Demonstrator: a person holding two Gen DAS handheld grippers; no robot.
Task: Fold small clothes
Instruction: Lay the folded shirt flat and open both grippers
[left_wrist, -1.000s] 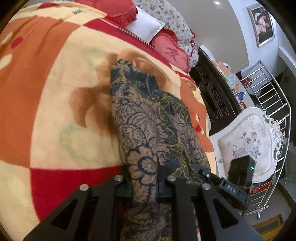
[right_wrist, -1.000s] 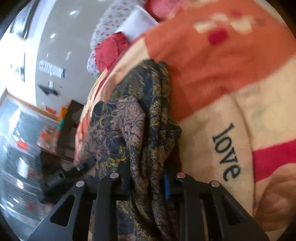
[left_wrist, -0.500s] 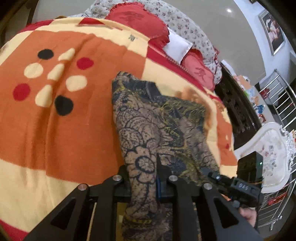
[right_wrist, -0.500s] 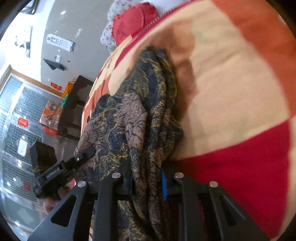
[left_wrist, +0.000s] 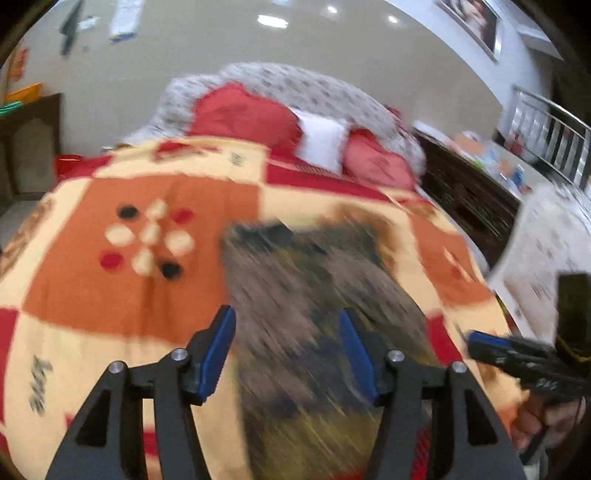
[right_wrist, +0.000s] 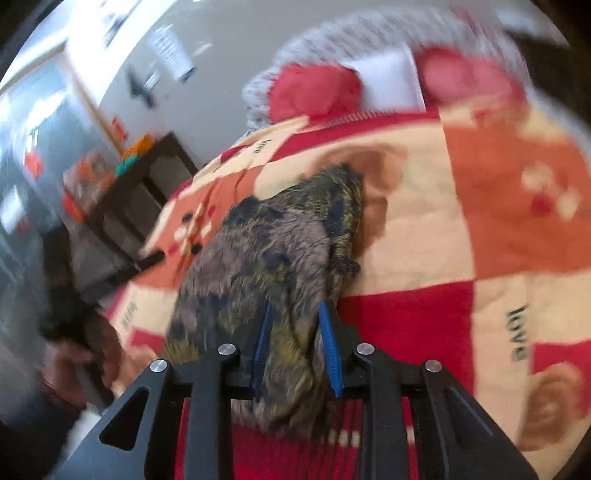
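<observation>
- Garment (right_wrist: 273, 266) lies bunched lengthwise on the blanket (right_wrist: 498, 236); not yet a neat fold.
- Left gripper (left_wrist: 288, 350): jaws just opened wide, cloth lying between, released.
- Right gripper (right_wrist: 295, 343): jaws just eased slightly, pads appear to grasp the near cloth edge.
- Remaining, in my judgement: release, fold crosswise, flatten.

Garment (left_wrist: 310, 280) on blanket (left_wrist: 92, 295), pillows (left_wrist: 243, 118) behind

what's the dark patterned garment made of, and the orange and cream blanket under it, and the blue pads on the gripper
The dark brown-and-navy patterned garment looks like thin, soft woven or knit cloth: it drapes and bunches in limp folds. The orange, cream and red patchwork blanket seems a plush fleece, matte and slightly fuzzy, with a printed design. The blue pads on the left gripper look like smooth rubber or plastic; motion blur leaves that open.
</observation>
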